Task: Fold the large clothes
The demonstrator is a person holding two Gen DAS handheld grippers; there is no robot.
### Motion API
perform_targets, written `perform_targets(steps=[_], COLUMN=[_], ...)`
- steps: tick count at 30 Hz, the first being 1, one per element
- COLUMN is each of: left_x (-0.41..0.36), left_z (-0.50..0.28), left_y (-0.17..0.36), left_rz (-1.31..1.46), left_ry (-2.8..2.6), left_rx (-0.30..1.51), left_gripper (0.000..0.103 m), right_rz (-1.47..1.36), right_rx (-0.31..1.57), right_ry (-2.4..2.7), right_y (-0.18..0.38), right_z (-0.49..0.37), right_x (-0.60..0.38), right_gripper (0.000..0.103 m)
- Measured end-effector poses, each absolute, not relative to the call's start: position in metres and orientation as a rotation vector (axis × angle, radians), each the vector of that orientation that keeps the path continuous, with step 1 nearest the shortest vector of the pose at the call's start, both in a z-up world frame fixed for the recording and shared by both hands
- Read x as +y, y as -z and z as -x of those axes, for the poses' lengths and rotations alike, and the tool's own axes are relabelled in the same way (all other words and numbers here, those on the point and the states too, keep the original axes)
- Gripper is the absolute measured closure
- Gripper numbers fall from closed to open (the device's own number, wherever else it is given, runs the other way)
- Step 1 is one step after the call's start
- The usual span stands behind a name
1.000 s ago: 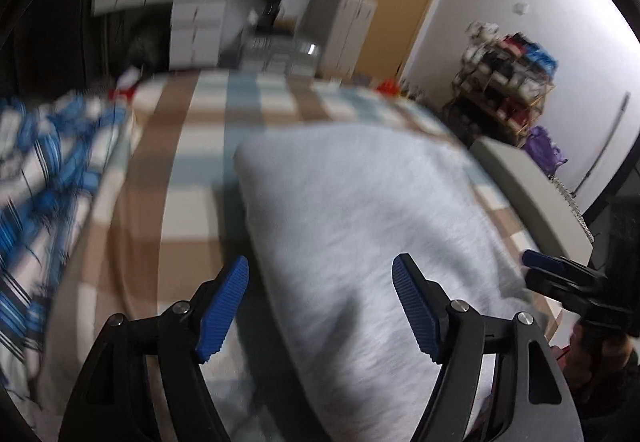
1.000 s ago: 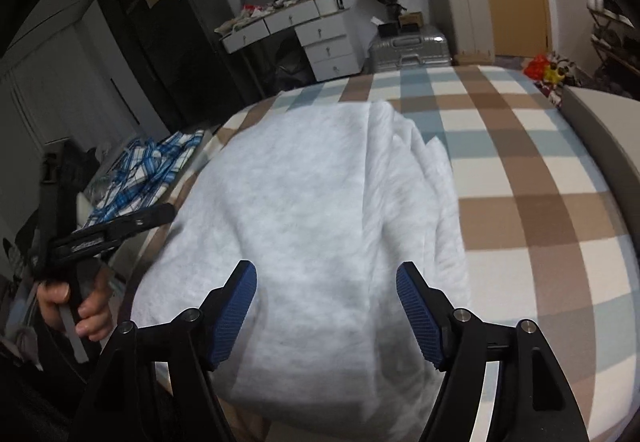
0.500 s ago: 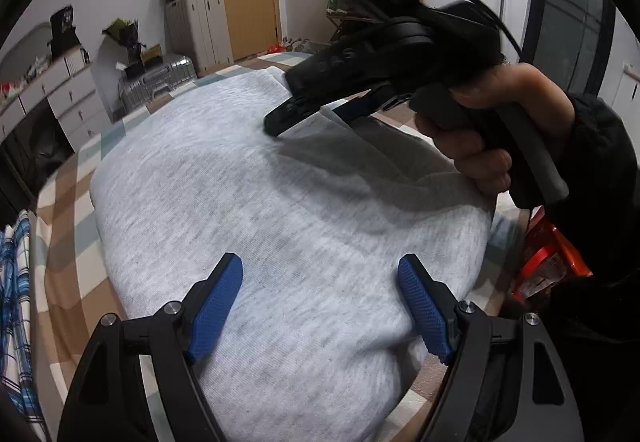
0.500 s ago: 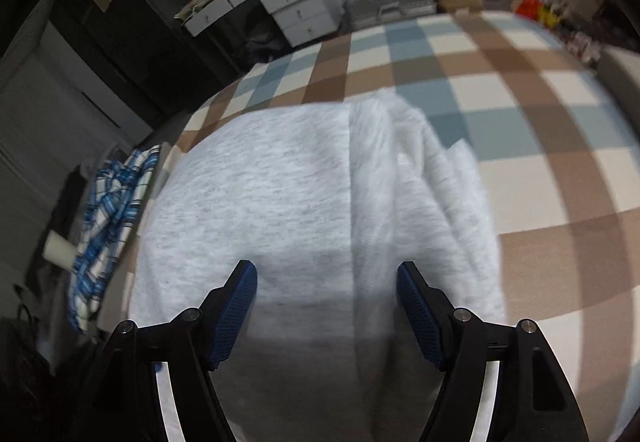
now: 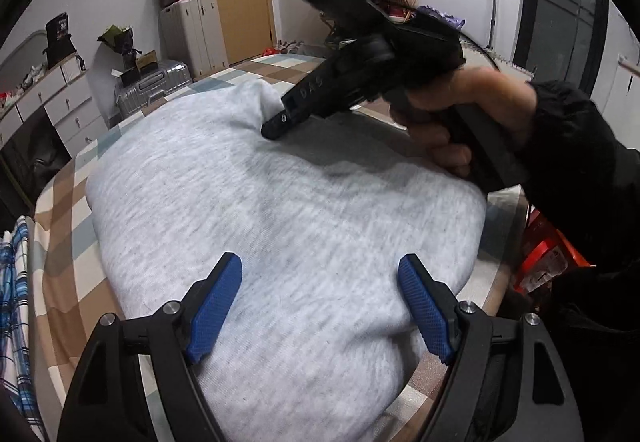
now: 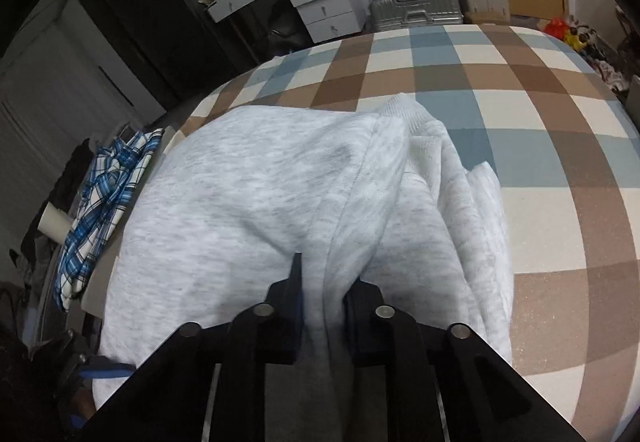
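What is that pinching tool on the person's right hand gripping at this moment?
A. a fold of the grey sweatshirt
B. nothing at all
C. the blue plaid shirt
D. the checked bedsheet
A: in the right wrist view the right gripper is closing, with a bunched ridge of the grey sweatshirt pinched between its jaws.

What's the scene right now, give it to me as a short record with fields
surface: bed with checked cover
garment: grey sweatshirt, partly folded on the bed
right gripper: jaws closing, a bunched fold of sweatshirt between them
left gripper: open above the sweatshirt's near edge, nothing gripped
beside the bed: blue plaid shirt
background: suitcase, drawers
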State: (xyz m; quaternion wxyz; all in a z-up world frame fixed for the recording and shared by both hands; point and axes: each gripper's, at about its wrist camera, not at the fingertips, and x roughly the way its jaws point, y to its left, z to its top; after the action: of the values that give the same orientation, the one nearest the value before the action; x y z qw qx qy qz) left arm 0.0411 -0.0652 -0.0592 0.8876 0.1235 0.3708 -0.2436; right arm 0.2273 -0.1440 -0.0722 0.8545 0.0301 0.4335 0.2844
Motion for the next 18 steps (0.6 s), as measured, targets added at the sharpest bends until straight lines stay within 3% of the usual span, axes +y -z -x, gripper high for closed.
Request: perform_targets(steps=[1,2,5,12,13,16,18], left_x=[-0.066,-0.067,-0.064,-0.065,-0.061,-0.041,-0.02], left_z=[-0.04,-0.037,-0.03,-0.032,-0.032,-0.036,-0.04], left_y=[0.059,0.058,0.054,0.057,0.054,0.04,0.029], left_rz=[-0.265,-0.287,-0.299,-0.322,-0.297,-0.184,-0.097], left_ry=[0.505,0.511,0.55,0.561,0.571,0.577,0.533], left_rx=[0.769,0.765,0.747,0.733,0.732,0.705,0.671], left_gripper=[0.026,0.026,0.026,0.021,0.021,0.021,0.021], right_rz=[-0.041,-0.021,-0.004,0.052,0.021,-0.065,-0.124], right_rx=[0.886,0.866,0.835,0.907,0.899,0.845,0.841], right_ry=[-0.553,-0.524,-0.517,-0.608,-0.621,-0.617,-0.617], right_y=[0.065,0.058,0.048,0.087,0.085,0.073,0.072], right_z=[-0.222,-0.215,-0.186,-0.131,-0.127,-0.128,-0.14], right_x=[-0.147,-0.15,-0.165,-0.196,-0.203,-0.228,-0.241], right_gripper=[0.056,0.048,0.048,0.042,0.04,0.016,0.016])
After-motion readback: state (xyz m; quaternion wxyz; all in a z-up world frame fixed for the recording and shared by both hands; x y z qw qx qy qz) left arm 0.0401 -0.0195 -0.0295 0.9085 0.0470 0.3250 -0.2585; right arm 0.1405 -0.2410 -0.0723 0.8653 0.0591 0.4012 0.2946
